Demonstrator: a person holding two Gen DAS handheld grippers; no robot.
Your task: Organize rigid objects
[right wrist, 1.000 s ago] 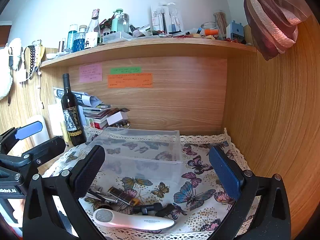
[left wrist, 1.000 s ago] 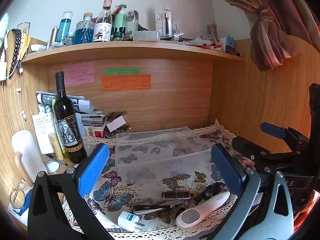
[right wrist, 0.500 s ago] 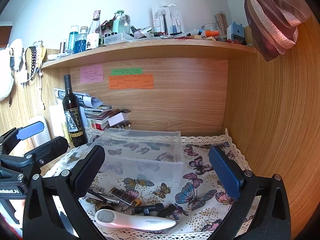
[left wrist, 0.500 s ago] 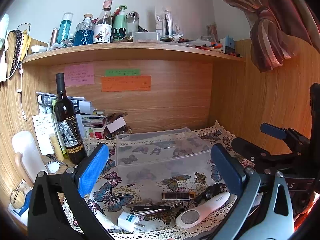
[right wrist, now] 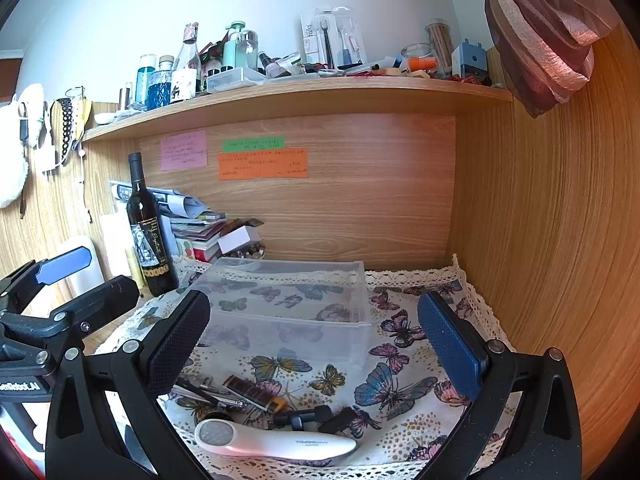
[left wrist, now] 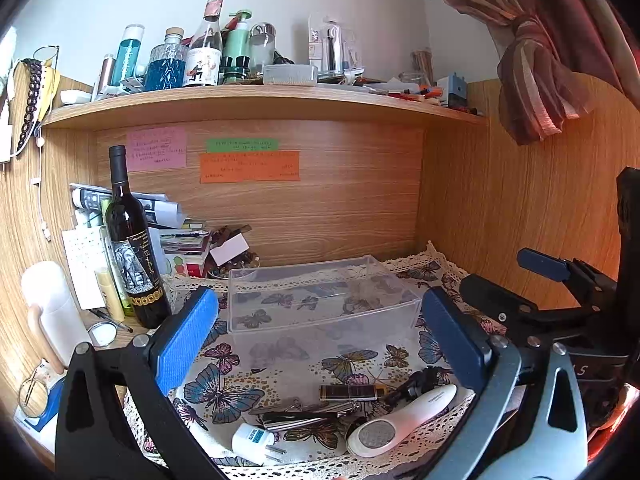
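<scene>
Above the small things, both grippers are wide open and empty, ready to pick one for the clear box.

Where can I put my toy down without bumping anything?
The cloth is bare right of the clear box, up to the wooden side wall. The box itself looks empty too. The front edge is crowded: white device, plug and small metal bits. The left is packed round the bottle.
</scene>
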